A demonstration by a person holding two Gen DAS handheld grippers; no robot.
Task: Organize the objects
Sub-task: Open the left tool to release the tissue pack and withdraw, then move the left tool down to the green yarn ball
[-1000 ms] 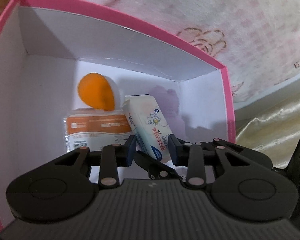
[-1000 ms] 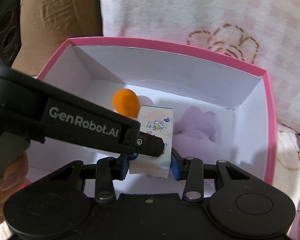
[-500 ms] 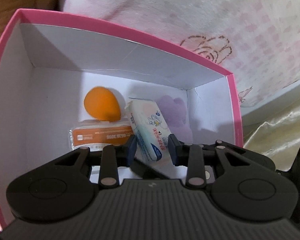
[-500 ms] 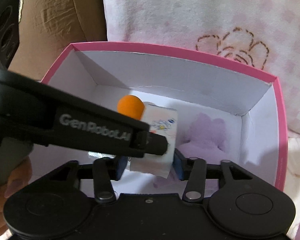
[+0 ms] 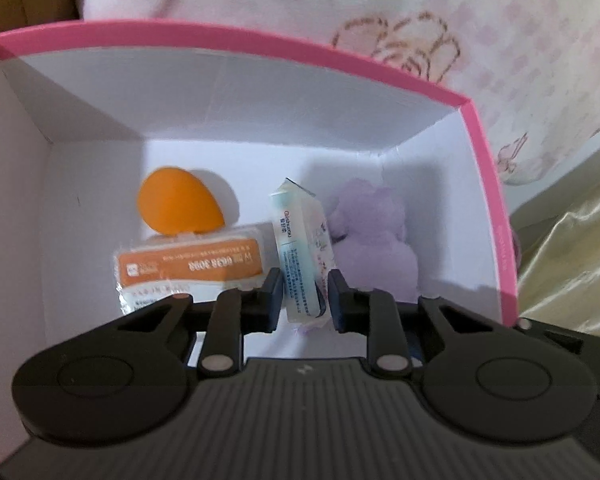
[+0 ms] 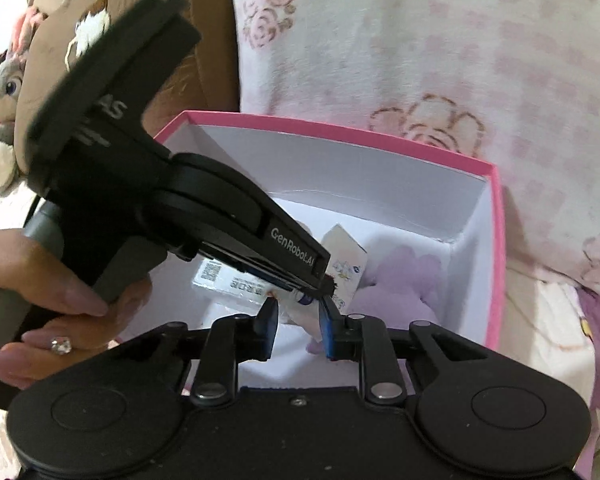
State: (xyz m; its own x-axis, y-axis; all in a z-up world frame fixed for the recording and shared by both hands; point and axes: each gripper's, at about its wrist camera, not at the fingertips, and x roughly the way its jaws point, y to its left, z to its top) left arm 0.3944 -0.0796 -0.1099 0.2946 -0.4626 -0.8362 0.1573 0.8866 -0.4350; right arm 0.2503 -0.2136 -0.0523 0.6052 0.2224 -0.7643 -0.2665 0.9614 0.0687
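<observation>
A pink box with a white inside holds an orange sponge, an orange-and-white packet and a purple plush. A white tissue pack stands on edge beside the plush. My left gripper reaches into the box, shut on the pack's lower end. My right gripper hangs at the near side of the box, shut, with nothing between its fingers.
A person's hand holds the left gripper's handle at the left. A pink floral blanket lies behind the box, with a brown cushion and a rabbit toy at the far left. Gold fabric lies right of the box.
My right gripper let go of the tissue pack, drew back and closed empty. The pack turned edge-on between the left fingers, which closed on it. Both views pulled back from the box.
</observation>
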